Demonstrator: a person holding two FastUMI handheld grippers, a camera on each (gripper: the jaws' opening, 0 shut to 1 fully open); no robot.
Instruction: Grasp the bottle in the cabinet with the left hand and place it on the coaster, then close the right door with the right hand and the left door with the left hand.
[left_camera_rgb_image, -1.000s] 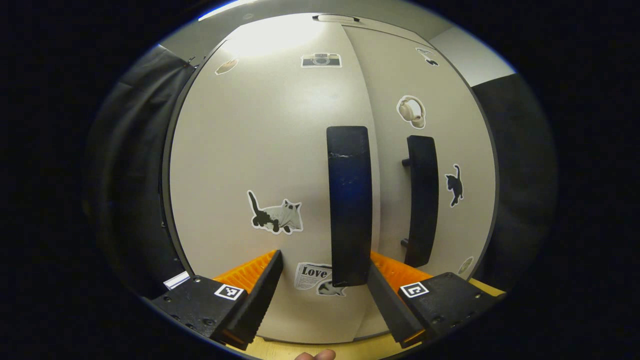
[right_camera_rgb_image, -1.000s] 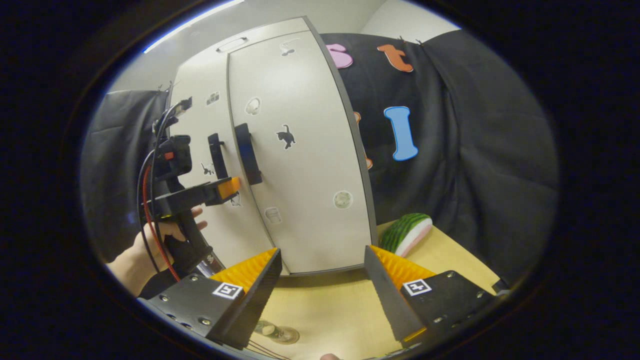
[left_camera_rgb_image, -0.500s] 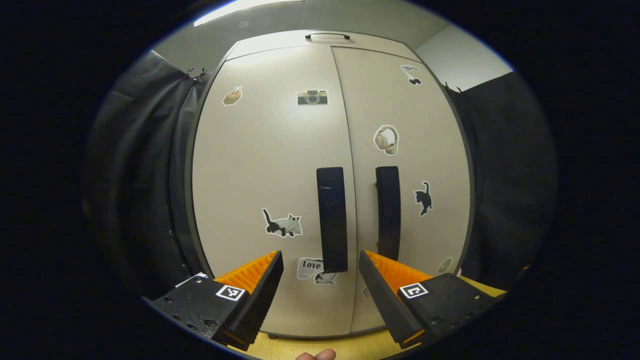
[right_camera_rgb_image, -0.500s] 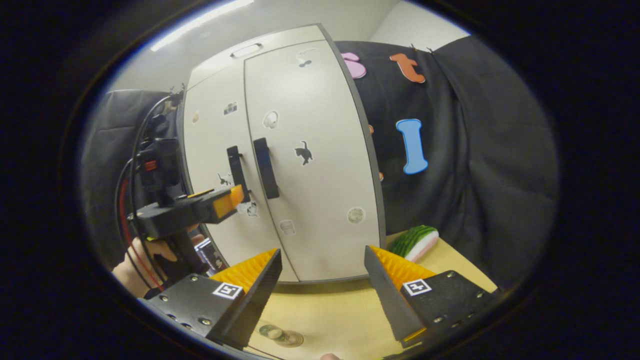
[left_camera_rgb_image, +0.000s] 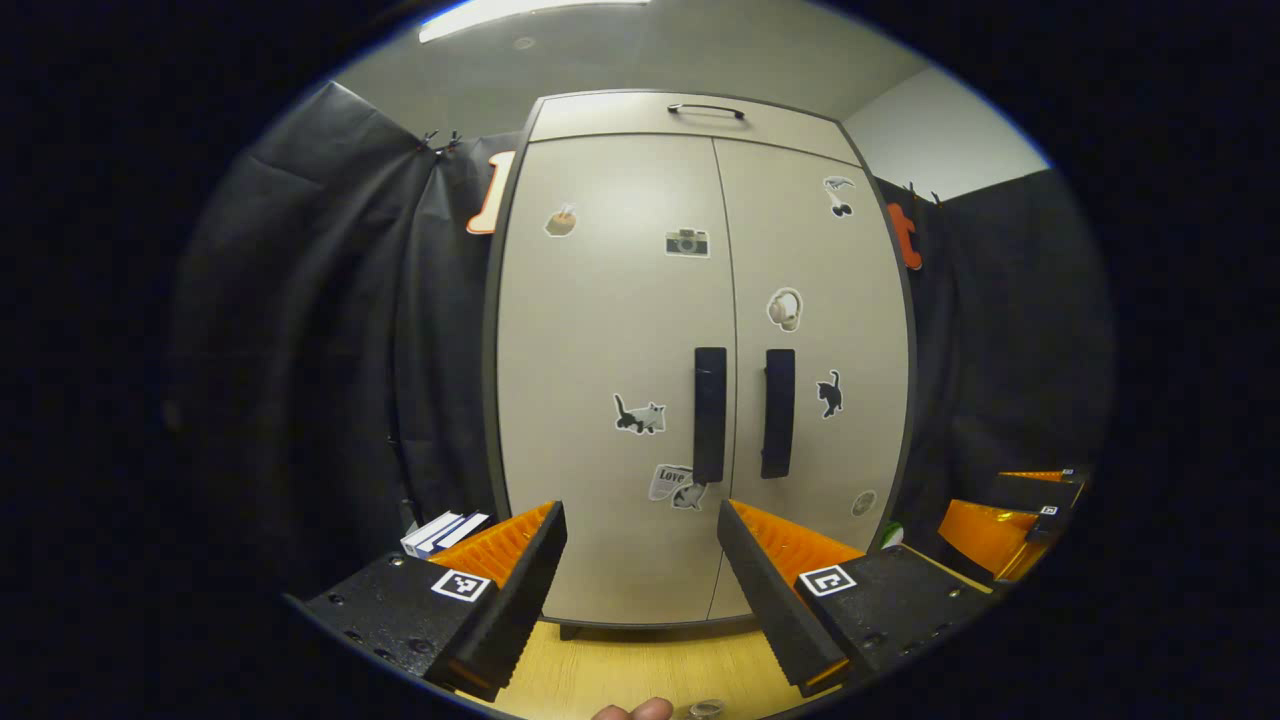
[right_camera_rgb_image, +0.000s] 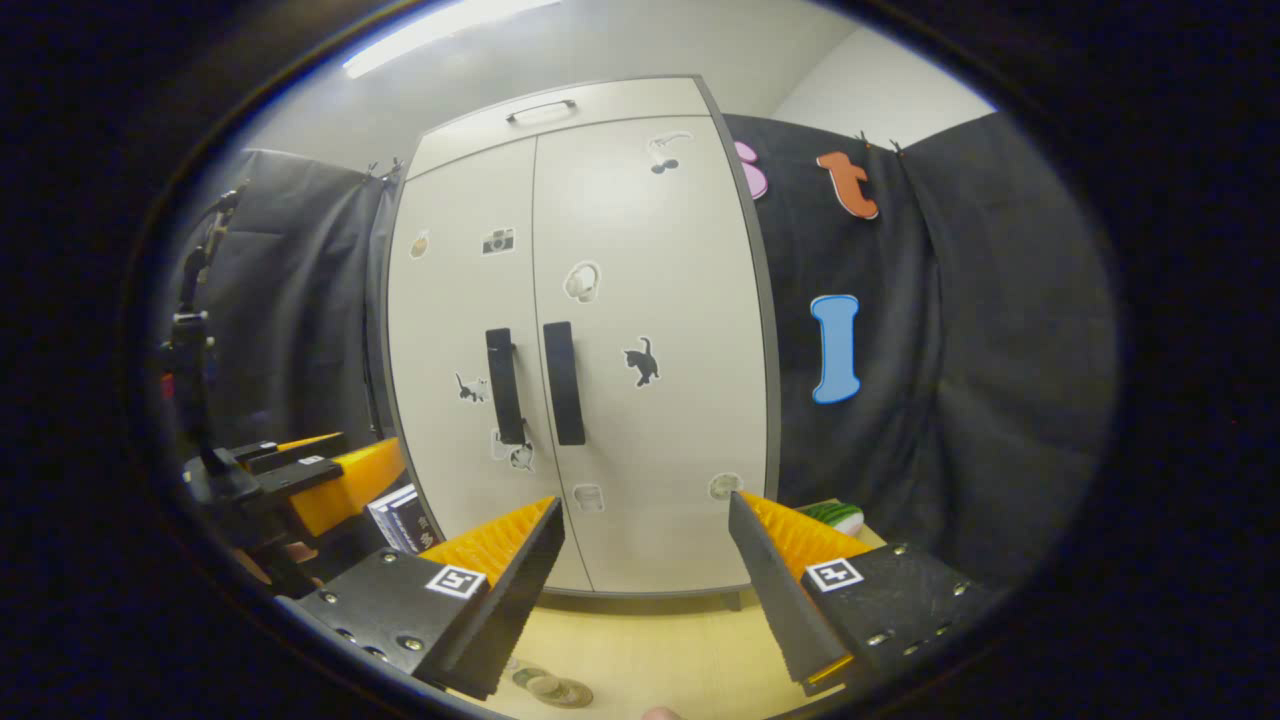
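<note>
In the left gripper view the cabinet (left_camera_rgb_image: 700, 360) stands upright at the centre of the picture with both doors flush. The left door (left_camera_rgb_image: 610, 380) and the right door (left_camera_rgb_image: 815, 340) meet along a thin seam, and their two dark handles, the left handle (left_camera_rgb_image: 709, 414) and the right handle (left_camera_rgb_image: 777, 412), hang side by side just either side of it. Stickers dot both doors.

The left hand-held gripper (left_camera_rgb_image: 640, 580) sits at 6 o'clock of its own view, its fingers spread wide with nothing between them, well apart from the cabinet. The wooden bench (left_camera_rgb_image: 640, 665) shows between the fingers. At 4 o'clock the right hand-held gripper (left_camera_rgb_image: 1020, 505) shows at the edge of the view, and at 7 o'clock some books (left_camera_rgb_image: 443, 532) stand beside the cabinet.

In the right gripper view, the right hand-held gripper (right_camera_rgb_image: 645, 580) is likewise spread wide and empty at 6 o'clock. The bottle (right_camera_rgb_image: 555, 690) appears at the very bottom, near 6 o'clock, seen from above as a round top on the bench; the coaster under it cannot be made out clearly. A watermelon slice (right_camera_rgb_image: 835, 516) lies at 4 o'clock beside the cabinet's right corner.
</note>
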